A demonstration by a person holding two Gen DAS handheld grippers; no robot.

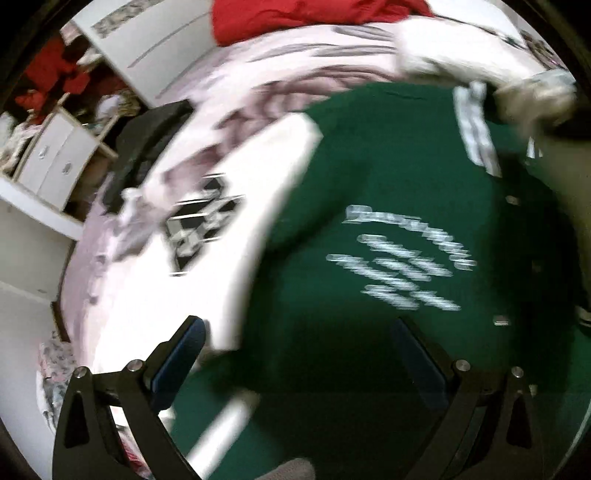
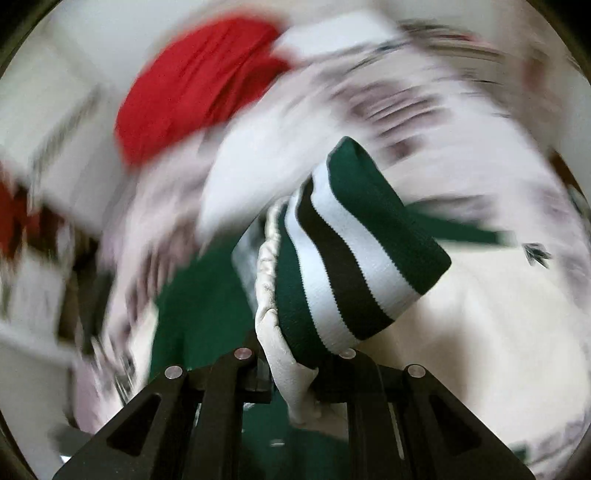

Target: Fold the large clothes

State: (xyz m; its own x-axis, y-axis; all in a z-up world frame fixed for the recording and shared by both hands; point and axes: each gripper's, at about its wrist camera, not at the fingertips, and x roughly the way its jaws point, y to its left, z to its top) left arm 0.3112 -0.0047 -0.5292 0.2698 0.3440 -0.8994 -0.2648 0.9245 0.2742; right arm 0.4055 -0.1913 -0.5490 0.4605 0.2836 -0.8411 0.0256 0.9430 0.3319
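A dark green jacket [image 1: 388, 177] with white lettering and white sleeves lies spread on the bed. My left gripper [image 1: 299, 339] is open above its lower part, holding nothing. My right gripper [image 2: 299, 354] is shut on the jacket's striped cuff [image 2: 354, 251], green, white and black ribbing with a cream sleeve end bunched between the fingers. The cuff is lifted off the bed. Both views are blurred by motion.
The bed has a pale pink patterned cover [image 1: 280, 77]. A red garment [image 1: 295, 14] lies at the far side; it also shows in the right wrist view [image 2: 199, 85]. A dark item [image 1: 147, 136] lies by the bed's left edge. White drawers [image 1: 55, 162] stand to the left.
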